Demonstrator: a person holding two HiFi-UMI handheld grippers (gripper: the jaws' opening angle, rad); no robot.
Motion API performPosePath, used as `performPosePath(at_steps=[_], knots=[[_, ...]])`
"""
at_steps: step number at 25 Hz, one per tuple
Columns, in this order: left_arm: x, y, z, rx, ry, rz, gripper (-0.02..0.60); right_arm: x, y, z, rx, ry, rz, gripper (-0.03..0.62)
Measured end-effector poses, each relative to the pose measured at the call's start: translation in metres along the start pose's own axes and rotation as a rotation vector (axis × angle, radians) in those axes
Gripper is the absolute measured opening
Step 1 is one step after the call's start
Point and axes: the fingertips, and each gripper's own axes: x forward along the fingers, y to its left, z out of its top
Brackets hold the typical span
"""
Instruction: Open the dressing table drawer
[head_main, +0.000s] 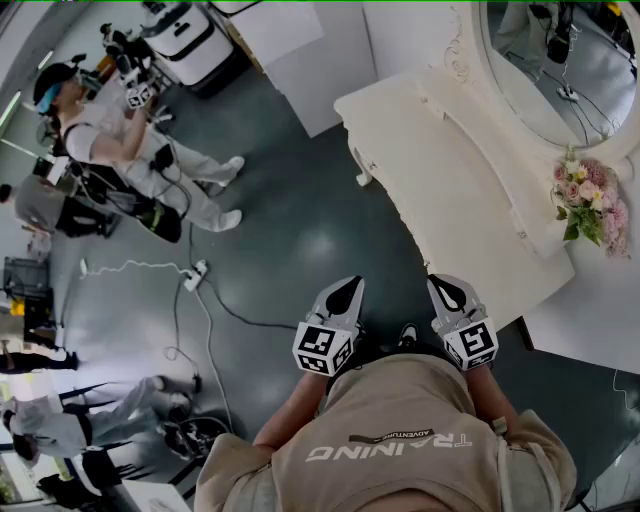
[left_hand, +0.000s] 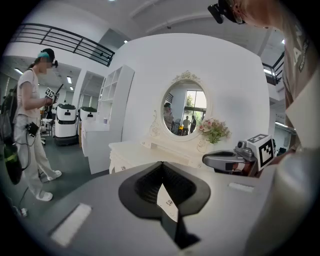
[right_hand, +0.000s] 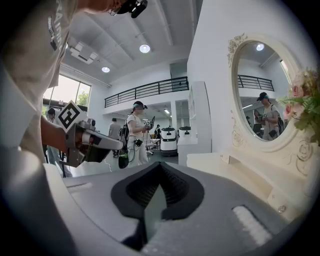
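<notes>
Bright overhead ceiling lights (right_hand: 144, 48); fisheye corners black, foreground soft

Left gripper (head_main: 346, 291) and right gripper (head_main: 444, 289) show grey with black jaws and black-and-white square markers; ahead, dressing table (head_main: 450, 170) is cream-white, flowers (head_main: 590, 192) pink, floor (head_main: 300, 230) dark grey-green.

Pink flower bouquet (head_main: 590, 200), white power strip (head_main: 194, 275) on dark floor (head_main: 300, 230), standing person (head_main: 105, 140), tall white shelf (left_hand: 117, 110)
</notes>
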Motion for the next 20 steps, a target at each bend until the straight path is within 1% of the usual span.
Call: performPosePath(at_steps=[4,9,12,16,20], knots=[[0.000,0.025,0.002,-0.006,0.005,-0.004,0.018,0.025,0.008,0.015,0.025,-0.029,-0.002,0.003],[0.001,0.059,0.015,-0.022,-0.043,0.001,0.018,0.064,0.023,0.022,-0.005,0.010,0.037,0.003],[-0.003,0.085,0.014,-0.037,-0.057,0.011,0.018,0.091,0.036,0.036,-0.045,0.017,0.059,0.003],[-0.019,0.132,0.012,-0.045,-0.043,0.020,0.018,0.129,0.054,0.059,-0.045,-0.008,0.034,0.003],[-0.030,0.164,0.019,-0.047,-0.031,0.002,0.018,0.152,0.072,0.079,-0.048,-0.003,0.017,0.003]])
